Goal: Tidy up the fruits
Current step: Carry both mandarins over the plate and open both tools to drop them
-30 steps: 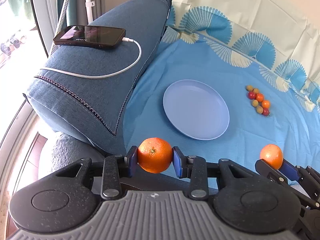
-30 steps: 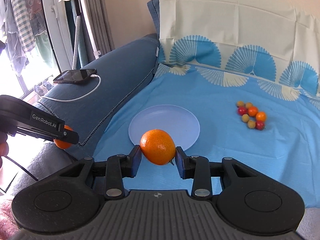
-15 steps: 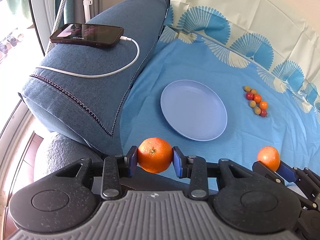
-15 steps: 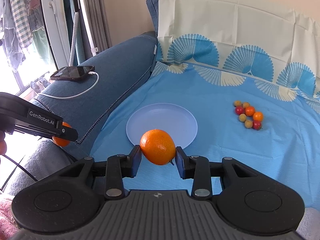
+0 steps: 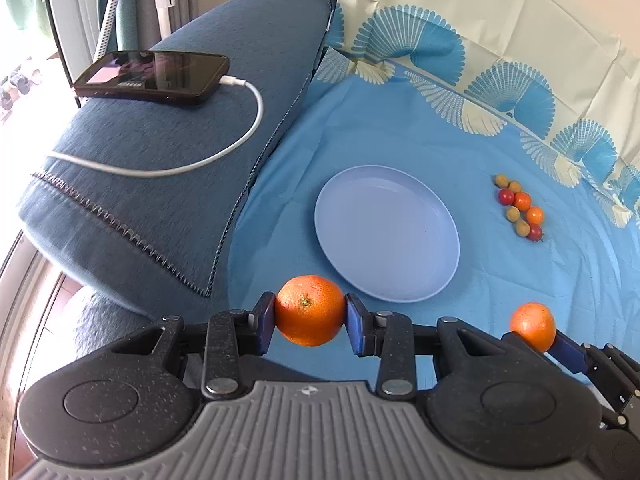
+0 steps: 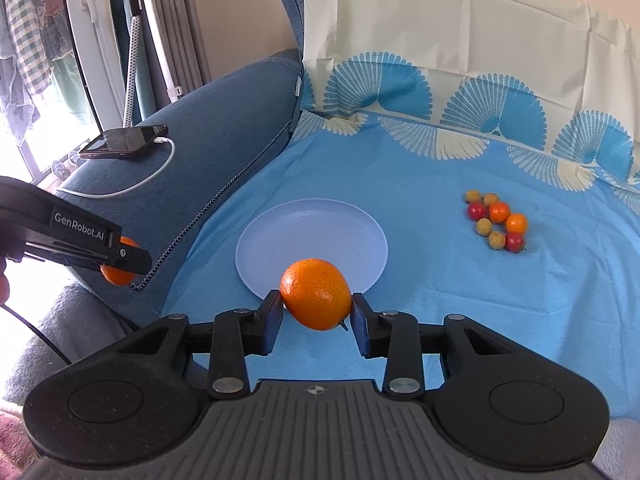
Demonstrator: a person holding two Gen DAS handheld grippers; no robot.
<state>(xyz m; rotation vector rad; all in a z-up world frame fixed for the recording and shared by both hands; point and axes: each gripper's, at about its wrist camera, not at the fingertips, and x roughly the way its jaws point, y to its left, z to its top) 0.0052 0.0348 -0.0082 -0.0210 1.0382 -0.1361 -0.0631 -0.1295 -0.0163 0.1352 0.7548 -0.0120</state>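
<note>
My left gripper (image 5: 310, 312) is shut on an orange (image 5: 310, 310), held above the sofa seat's front edge, left of and nearer than a bare light-blue plate (image 5: 386, 236). My right gripper (image 6: 316, 296) is shut on a second orange (image 6: 316, 294), just in front of the plate's (image 6: 312, 220) near rim. The second orange also shows in the left wrist view (image 5: 533, 326). The left orange shows in the right wrist view (image 6: 116, 276). A cluster of small red, orange and yellow fruits (image 5: 520, 212) lies on the blue sheet right of the plate, and shows in the right wrist view too (image 6: 496, 220).
A phone (image 5: 154, 76) on a white charging cable (image 5: 224, 148) lies on the blue sofa armrest (image 5: 160, 160) at the left. A patterned blue and cream sheet (image 6: 440, 160) covers the seat and backrest. A window and hanging clothes (image 6: 24, 40) are at the far left.
Both grippers have drifted slightly back and left with their oranges, so the plate and small fruits sit a little further left in each view. Both grips are unchanged.
</note>
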